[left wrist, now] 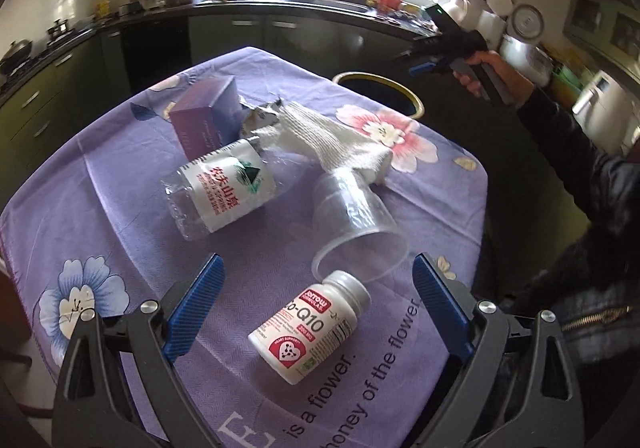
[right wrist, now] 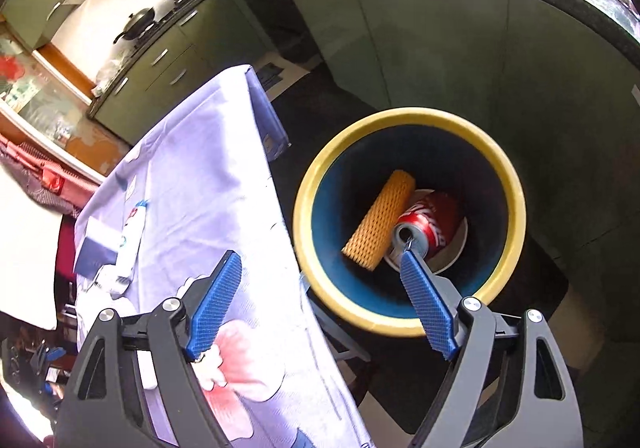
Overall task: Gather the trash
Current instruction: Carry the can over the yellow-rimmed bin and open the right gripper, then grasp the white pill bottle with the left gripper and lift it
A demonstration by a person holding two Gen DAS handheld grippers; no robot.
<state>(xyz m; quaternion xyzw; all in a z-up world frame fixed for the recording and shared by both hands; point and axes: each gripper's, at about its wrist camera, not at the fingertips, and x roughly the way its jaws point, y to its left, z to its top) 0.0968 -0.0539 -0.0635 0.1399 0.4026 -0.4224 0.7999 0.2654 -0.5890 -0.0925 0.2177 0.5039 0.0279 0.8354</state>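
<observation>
The left claw (left wrist: 316, 300) is being held spread and empty around the pill bottle (left wrist: 310, 326), the empty right claw (right wrist: 320, 302) gaping with the bin (right wrist: 408, 224) at one o'clock.

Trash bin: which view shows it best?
The right wrist view: the bin shows its whole yellow rim, and inside it a red can and yellow foam net. The left wrist view catches only part of its rim behind the table.

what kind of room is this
Most likely a home kitchen: a wok sits on a stove, green cabinets run under a dark cluttered countertop, and a cloth-covered table stands nearby.
</observation>
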